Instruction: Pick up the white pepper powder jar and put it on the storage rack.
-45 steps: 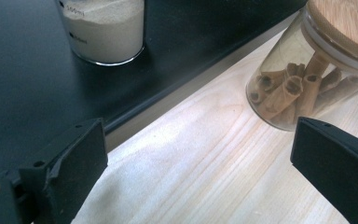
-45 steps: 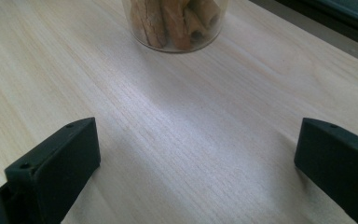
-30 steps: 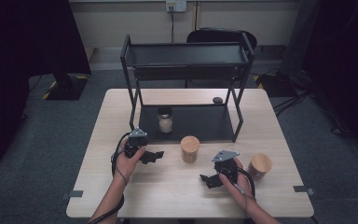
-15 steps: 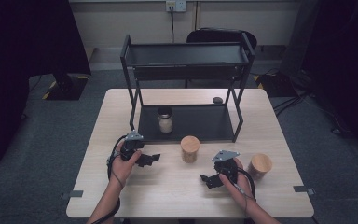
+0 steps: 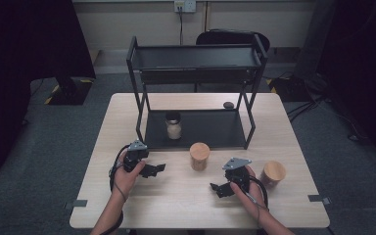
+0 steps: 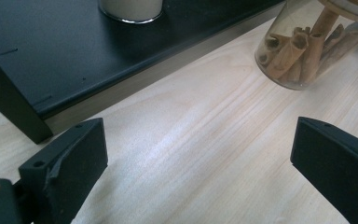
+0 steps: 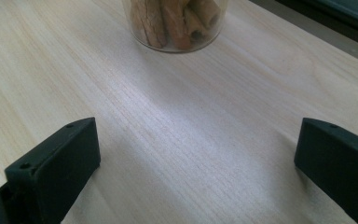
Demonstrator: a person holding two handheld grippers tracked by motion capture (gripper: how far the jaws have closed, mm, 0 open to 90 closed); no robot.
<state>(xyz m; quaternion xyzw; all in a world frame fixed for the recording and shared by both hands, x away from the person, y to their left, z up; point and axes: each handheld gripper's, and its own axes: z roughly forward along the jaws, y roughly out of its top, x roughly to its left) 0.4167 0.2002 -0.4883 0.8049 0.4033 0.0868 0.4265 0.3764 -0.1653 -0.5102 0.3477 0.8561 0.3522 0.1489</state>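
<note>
Your left claw (image 5: 157, 169) has slid a little closer to you, still spread wide and holding nothing. The stick jar (image 5: 199, 156) waits just ahead. Your right claw (image 5: 217, 187) stayed put, spread too.

A light wooden counter (image 5: 186, 196) is set on a grey carpet floor (image 5: 44, 161). A pale wall (image 5: 127, 19) with a white socket (image 5: 185, 6) is seen at the back. A dark chair (image 5: 232, 38) is placed behind the counter. Both sides are hung with black curtains (image 5: 24, 58).
</note>
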